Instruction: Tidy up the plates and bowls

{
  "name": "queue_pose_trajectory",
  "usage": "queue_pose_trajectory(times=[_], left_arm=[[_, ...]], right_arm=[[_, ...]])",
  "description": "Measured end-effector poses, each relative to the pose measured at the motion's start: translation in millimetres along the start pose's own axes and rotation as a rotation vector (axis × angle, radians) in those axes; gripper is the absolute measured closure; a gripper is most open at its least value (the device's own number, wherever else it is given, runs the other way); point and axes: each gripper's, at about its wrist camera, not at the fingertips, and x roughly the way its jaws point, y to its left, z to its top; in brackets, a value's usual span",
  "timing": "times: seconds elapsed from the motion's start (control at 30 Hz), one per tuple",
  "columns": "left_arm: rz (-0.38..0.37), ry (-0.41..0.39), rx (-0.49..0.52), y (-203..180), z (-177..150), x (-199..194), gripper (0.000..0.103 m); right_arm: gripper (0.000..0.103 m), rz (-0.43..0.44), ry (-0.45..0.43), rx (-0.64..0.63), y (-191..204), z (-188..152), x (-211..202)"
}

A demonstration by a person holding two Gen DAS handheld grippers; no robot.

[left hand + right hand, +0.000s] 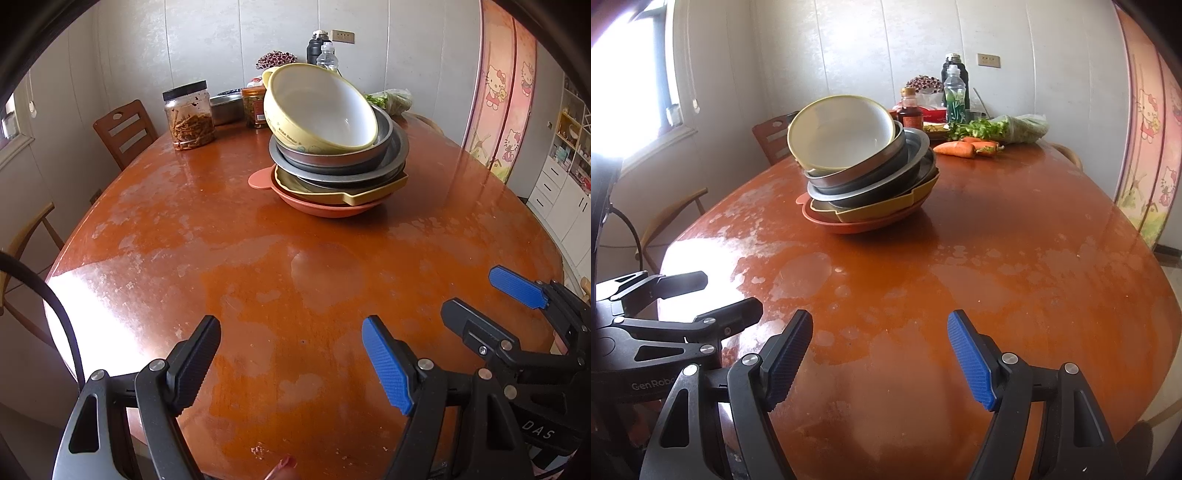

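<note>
A stack of dishes stands on the round wooden table (258,280). On top a yellow bowl (325,107) with a white inside sits tilted. Under it are steel bowls (332,155), a mustard-yellow dish (369,194) and a salmon plate (317,208) at the bottom. In the right wrist view the same yellow bowl (842,133) tops the stack above the salmon plate (864,223). My left gripper (291,354) is open and empty, low over the near table. My right gripper (881,354) is open and empty, beside it; it also shows in the left wrist view (491,291).
A jar of pickles (190,116), a steel basin (227,107), a second jar (255,107) and bottles (325,51) stand at the far edge. Carrots (956,148) and bagged greens (1015,129) lie far right. Wooden chairs (125,131) stand on the left side.
</note>
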Motion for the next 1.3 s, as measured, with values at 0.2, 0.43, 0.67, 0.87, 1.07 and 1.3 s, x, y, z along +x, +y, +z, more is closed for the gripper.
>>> queue_pose_trajectory(times=[0.2, 0.43, 0.67, 0.87, 1.07, 1.3], left_arm=[[-0.003, 0.000, -0.001, 0, -2, 0, 0.025], [0.002, -0.001, -0.008, 3, -4, -1, 0.025], [0.003, 0.002, -0.006, 4, -3, 3, 0.025], [0.000, 0.013, -0.001, 4, -4, 8, 0.025], [-0.004, 0.023, -0.004, 6, -3, 13, 0.025], [-0.015, 0.026, 0.000, 9, -1, 17, 0.025]], right_arm=[[0.026, -0.002, -0.001, -0.002, 1, 0, 0], [0.026, 0.002, 0.001, 0.000, 1, -1, 1], [0.026, 0.010, 0.009, 0.012, -2, 2, 5], [0.026, 0.007, 0.016, 0.017, -2, 1, 8], [0.026, 0.006, 0.020, 0.019, -3, 1, 11], [0.026, 0.000, 0.030, 0.022, -5, 3, 17]])
